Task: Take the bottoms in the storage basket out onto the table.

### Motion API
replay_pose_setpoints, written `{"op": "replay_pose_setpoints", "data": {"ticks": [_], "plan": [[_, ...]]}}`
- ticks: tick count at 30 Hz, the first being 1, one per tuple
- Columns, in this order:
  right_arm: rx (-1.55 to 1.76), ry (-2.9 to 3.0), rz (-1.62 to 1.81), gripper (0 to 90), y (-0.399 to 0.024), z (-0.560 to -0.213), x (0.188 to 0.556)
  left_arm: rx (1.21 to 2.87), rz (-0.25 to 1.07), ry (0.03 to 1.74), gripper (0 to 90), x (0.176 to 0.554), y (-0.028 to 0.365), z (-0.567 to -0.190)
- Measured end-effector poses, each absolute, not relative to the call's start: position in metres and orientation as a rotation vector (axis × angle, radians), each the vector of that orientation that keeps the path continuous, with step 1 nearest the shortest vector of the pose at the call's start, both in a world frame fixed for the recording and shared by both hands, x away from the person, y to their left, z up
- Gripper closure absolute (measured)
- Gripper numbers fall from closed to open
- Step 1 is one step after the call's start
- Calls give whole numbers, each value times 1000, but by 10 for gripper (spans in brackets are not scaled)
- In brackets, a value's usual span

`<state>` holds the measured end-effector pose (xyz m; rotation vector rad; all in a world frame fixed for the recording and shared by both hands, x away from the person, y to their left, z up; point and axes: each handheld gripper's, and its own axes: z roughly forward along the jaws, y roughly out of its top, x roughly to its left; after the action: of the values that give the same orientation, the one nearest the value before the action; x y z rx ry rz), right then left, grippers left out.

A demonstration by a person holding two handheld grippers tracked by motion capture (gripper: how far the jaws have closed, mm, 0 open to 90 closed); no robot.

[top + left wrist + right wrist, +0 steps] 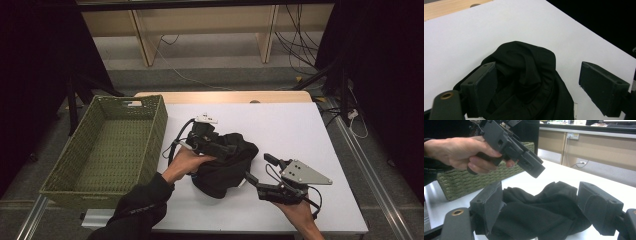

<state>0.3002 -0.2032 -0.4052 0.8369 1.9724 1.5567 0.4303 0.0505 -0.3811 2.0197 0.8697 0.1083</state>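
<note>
A crumpled black garment [225, 167] lies in a heap on the white table [295, 130]. A hand holds my left gripper [227, 148] just over the heap's top, tilted down toward it. Its jaws stand wide open, with the garment [529, 82] bulging up between and below them. My right gripper [260, 168] sits low at the heap's right side and points left. It is open too, one jaw on each side of the near edge of the garment [541, 212]. In the right gripper view the left gripper [511, 147] hangs above the cloth.
A green woven basket [155, 130] stands at the table's left side, its inside bare. A wooden strip [225, 96] runs along the table's far edge. Cables and wooden legs lie on the floor beyond.
</note>
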Motion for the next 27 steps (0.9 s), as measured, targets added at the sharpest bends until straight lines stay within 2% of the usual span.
{"op": "replay_pose_setpoints", "data": {"ticks": [27], "plan": [[836, 1968, 1557, 219, -203, -405, 300, 1931, 128, 867, 124, 425, 66, -372]]}}
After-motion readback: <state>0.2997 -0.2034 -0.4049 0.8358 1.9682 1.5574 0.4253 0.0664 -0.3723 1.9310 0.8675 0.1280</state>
